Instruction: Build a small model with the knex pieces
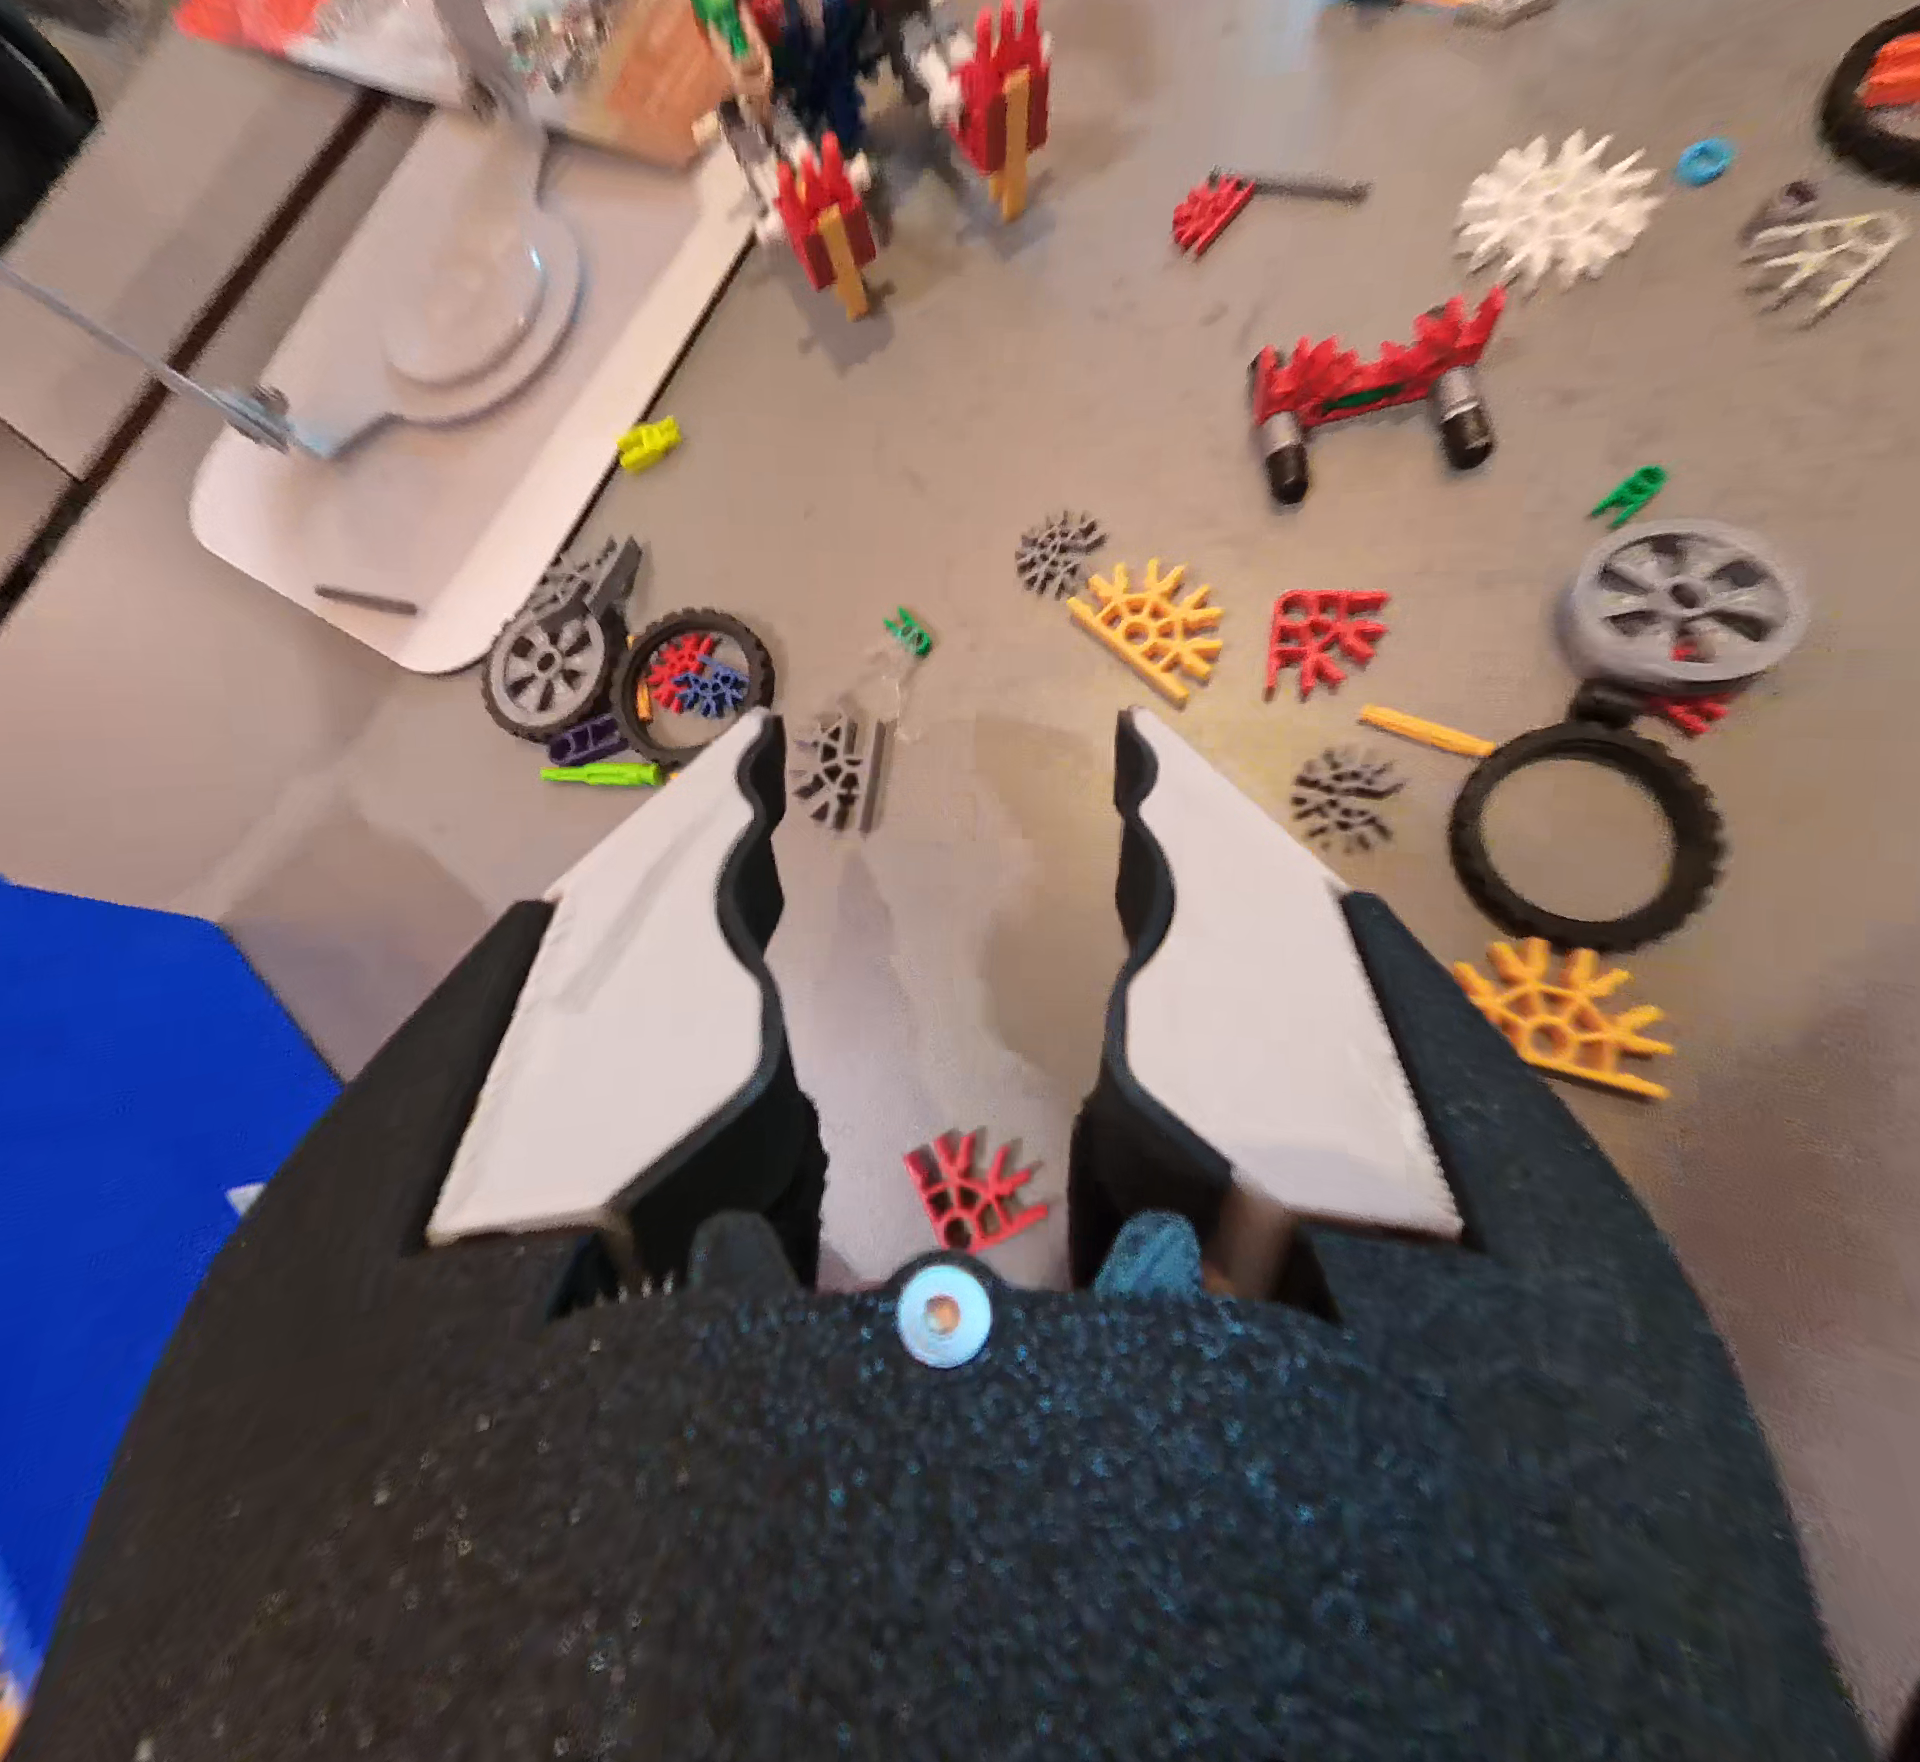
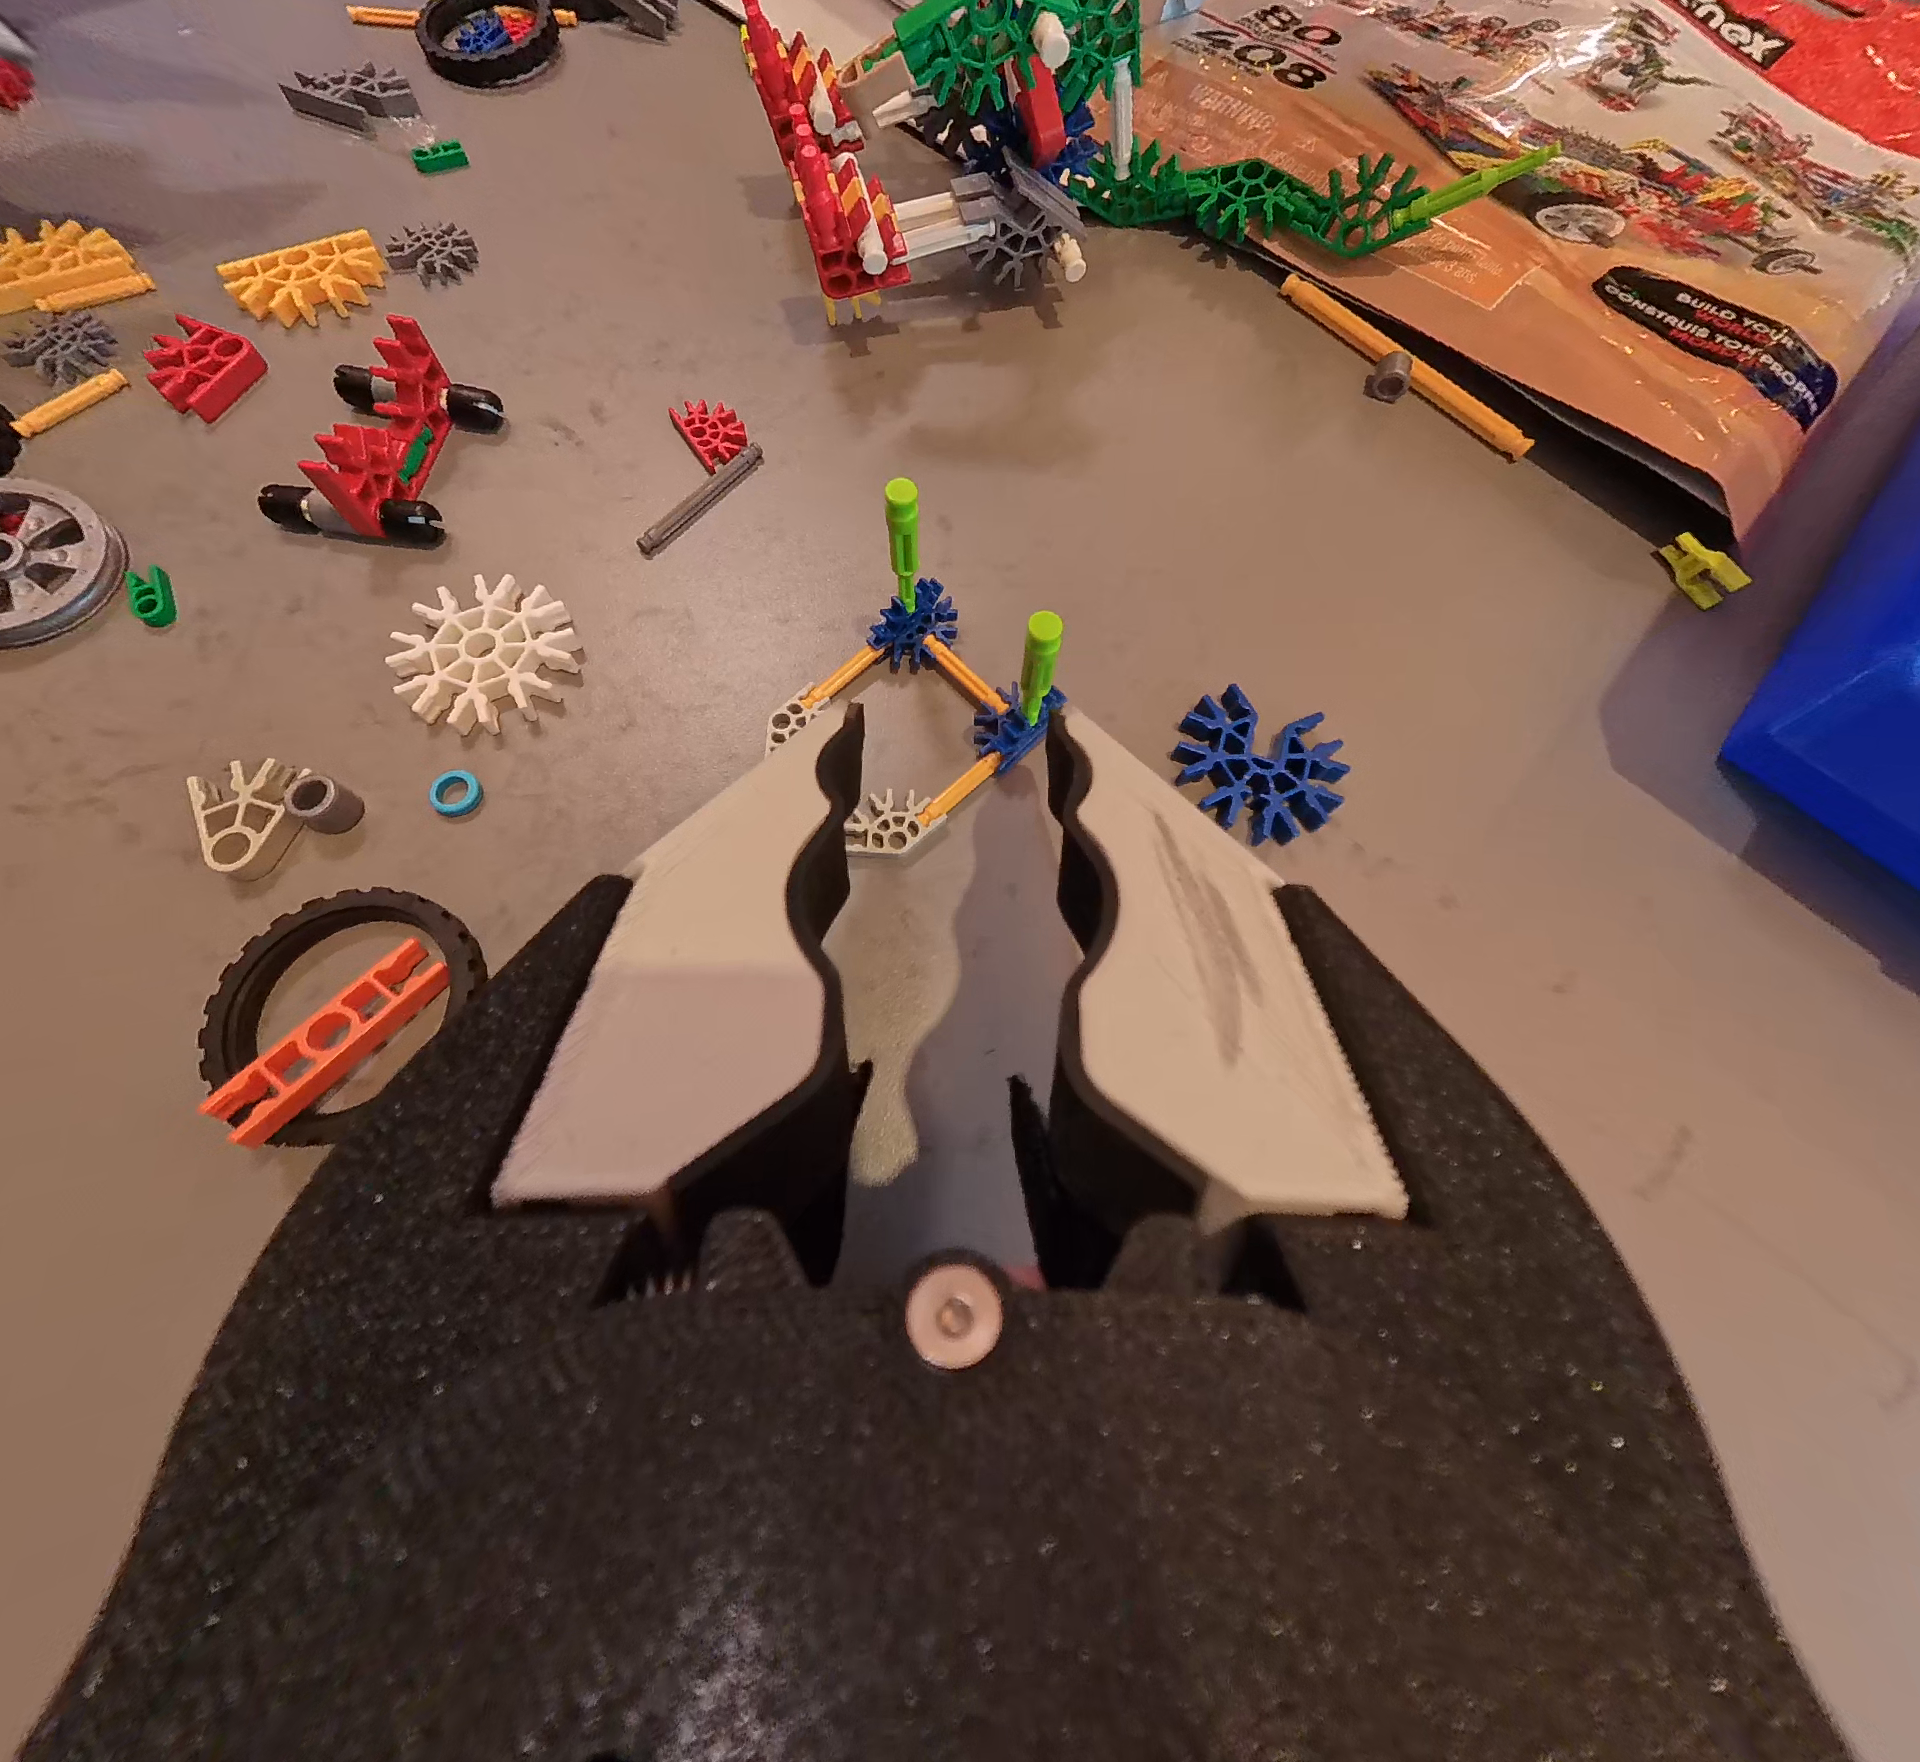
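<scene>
My left gripper (image 1: 945, 736) is open and empty above the grey table, with bare tabletop between its fingers. A dark grey fan connector (image 1: 840, 770) lies just beside its left fingertip, and a red connector (image 1: 971, 1190) lies under it near the base. My right gripper (image 2: 954, 723) is open and empty. Its tips flank a small assembly (image 2: 940, 673) of two blue snowflake connectors, orange rods, pale grey end connectors and two upright lime rods. The right fingertip (image 2: 1075, 746) is next to the nearer blue connector (image 2: 1013, 730). A loose double blue connector (image 2: 1262, 767) lies to the right.
Loose connectors, rods, wheels and tyres are scattered about: a black tyre (image 1: 1584, 837), a grey wheel (image 1: 1683, 606), a white snowflake (image 2: 483, 652), a tyre with an orange piece (image 2: 338, 1016). A tall multicoloured model (image 2: 966, 112), a printed bag (image 2: 1558, 154) and a blue box (image 2: 1839, 736) stand around. About 25 cm separates my left fingertips from my right.
</scene>
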Tool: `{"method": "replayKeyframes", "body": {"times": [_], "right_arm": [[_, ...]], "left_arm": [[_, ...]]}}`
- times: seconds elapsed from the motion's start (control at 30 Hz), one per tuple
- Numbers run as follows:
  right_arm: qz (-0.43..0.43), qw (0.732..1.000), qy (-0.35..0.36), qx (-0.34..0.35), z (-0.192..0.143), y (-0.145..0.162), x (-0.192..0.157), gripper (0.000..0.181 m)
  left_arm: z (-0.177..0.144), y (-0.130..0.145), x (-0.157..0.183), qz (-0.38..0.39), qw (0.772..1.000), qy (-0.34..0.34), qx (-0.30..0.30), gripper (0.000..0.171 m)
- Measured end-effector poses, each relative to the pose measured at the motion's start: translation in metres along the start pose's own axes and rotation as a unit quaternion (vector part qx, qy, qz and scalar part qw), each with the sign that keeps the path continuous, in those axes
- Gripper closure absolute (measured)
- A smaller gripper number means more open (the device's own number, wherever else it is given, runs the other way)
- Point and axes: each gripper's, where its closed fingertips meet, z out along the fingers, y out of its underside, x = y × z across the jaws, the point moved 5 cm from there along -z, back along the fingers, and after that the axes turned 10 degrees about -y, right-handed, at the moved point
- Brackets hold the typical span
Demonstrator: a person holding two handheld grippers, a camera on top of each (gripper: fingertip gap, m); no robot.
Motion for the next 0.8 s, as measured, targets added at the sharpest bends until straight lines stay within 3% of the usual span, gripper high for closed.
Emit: {"method": "replayKeyframes", "body": {"times": [0.2, 0.33, 0.57, 0.8], "right_arm": [[-0.003, 1.0, -0.001, -0.001, 0.0, 0.0, -0.001, 0.146], [-0.005, 1.0, -0.001, -0.003, 0.001, 0.0, -0.001, 0.146], [-0.008, 1.0, -0.001, -0.005, 0.001, 0.001, -0.002, 0.146], [-0.007, 1.0, -0.002, -0.003, 0.001, 0.0, -0.002, 0.146]], "left_arm": [[-0.075, -0.029, -0.009, -0.031, 0.99, -0.001, 0.135, 0.113], [-0.106, -0.018, -0.02, -0.04, 0.99, -0.013, 0.135, 0.115], [-0.088, 0.023, -0.022, -0.077, 0.994, -0.012, 0.076, 0.114], [-0.064, 0.039, -0.021, -0.034, 0.997, -0.054, 0.032, 0.113]]}}
